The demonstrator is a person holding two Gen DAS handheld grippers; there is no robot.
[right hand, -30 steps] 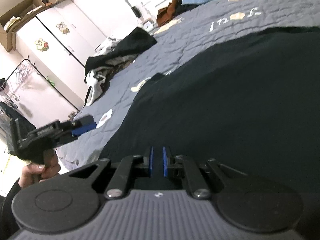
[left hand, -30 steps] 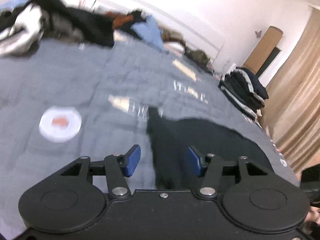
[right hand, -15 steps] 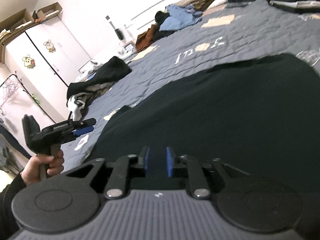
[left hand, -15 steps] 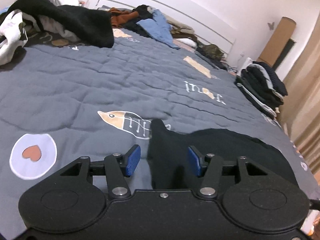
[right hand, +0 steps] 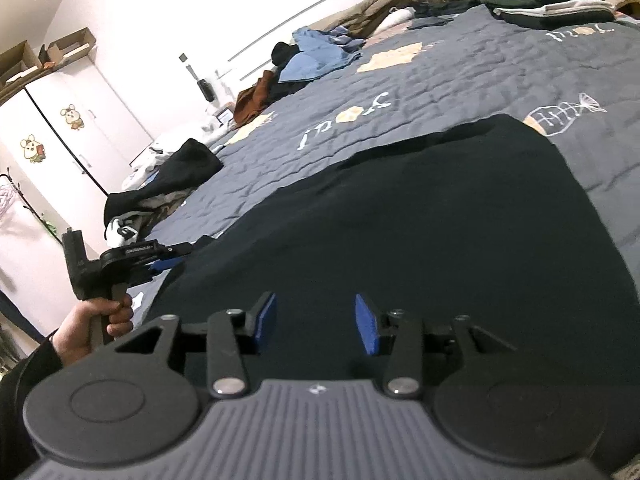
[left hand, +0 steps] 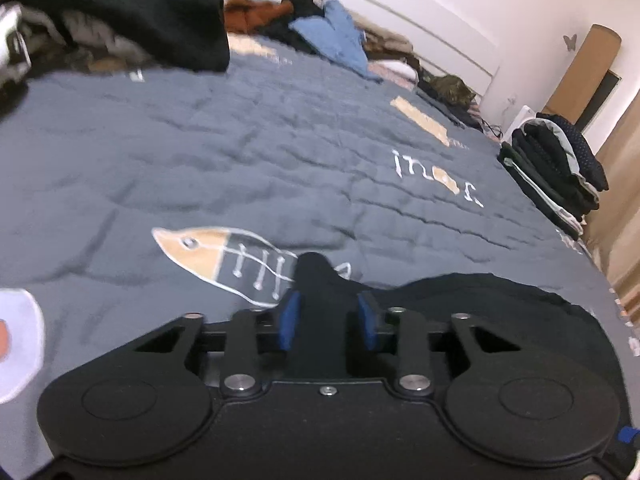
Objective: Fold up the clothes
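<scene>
A bedroom with white walls holds a wide bed (left hand: 208,152) under a grey quilt printed with a fish, a heart in a circle and some lettering.

The left claw (left hand: 327,320) is closing, its blue pads narrow on either side of a raised tip of a black garment (right hand: 400,232); whether the pads already press the cloth cannot be told. In the right wrist view this claw (right hand: 172,262) sits at the garment's left corner, held by a hand (right hand: 90,330) in a dark sleeve. The right claw (right hand: 316,326) is opening, its pads apart above the near part of the same garment, with dark cloth seen between them but not gripped.

The garment is plain, dark and smooth, spread flat near the bed's near edge. In the right wrist view its long axis runs from the lower left, by the left claw, up toward the right, where a squared corner points at the fish print.

Farther out, a loose heap of dark and pale clothes (left hand: 120,36) lies at the far left corner, blue and brown clothes (left hand: 332,32) along the far edge, and a stack of folded clothes (left hand: 556,168) at the right edge.
</scene>
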